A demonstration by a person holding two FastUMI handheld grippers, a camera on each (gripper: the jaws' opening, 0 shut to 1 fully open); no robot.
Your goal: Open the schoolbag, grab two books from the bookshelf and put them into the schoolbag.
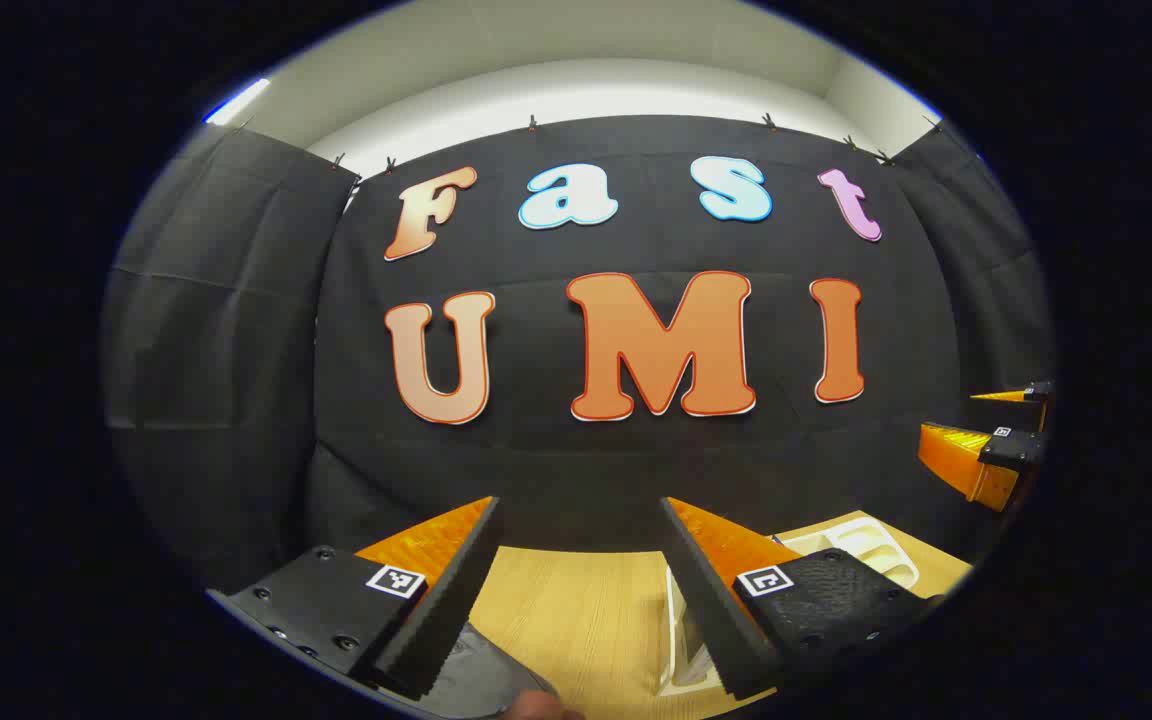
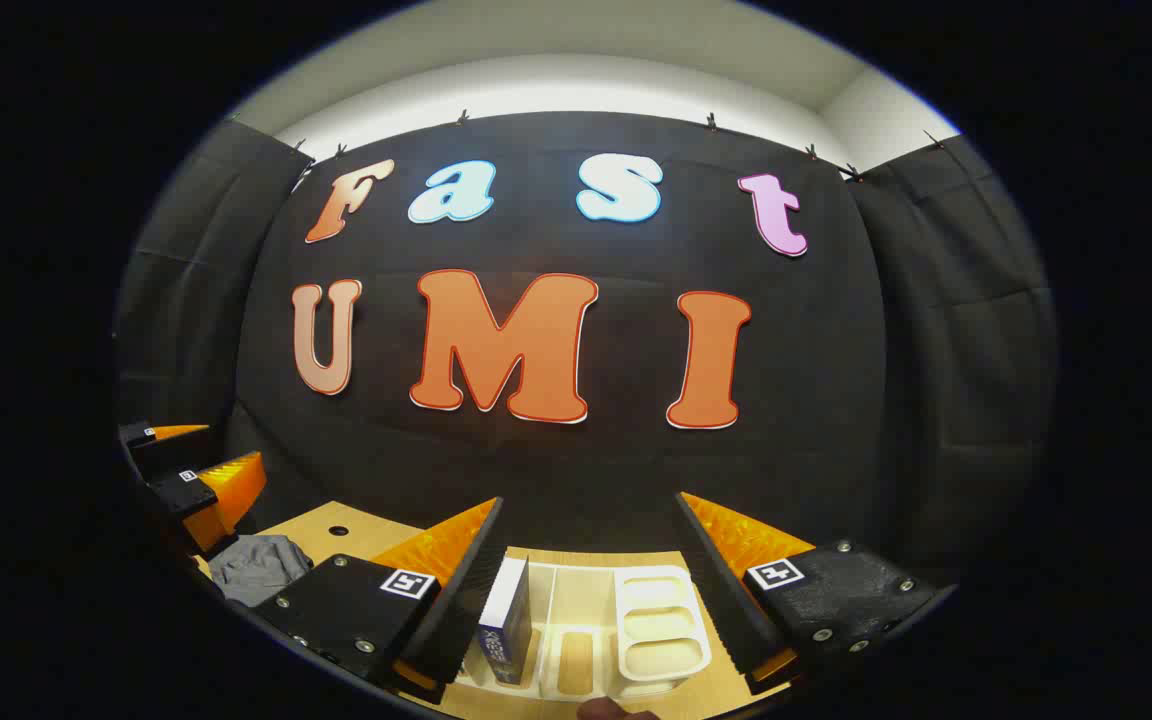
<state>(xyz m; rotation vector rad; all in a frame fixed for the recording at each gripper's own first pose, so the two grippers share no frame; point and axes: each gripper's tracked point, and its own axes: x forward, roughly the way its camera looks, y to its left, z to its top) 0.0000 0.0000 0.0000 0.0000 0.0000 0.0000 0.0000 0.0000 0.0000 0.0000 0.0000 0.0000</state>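
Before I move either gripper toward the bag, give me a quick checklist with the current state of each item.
1. Left gripper open and holding nothing: ok.
2. Right gripper open and holding nothing: ok.
3. A book to grab: ok. One book stands upright in the white bookshelf, just ahead of the right gripper.
4. A second book on the shelf: cannot tell; the near slots are cut off.
5. Schoolbag opened: cannot tell. A grey bag lies on the wooden table to the left, but its zipper is not visible.
6. Grippers apart from each other: ok.
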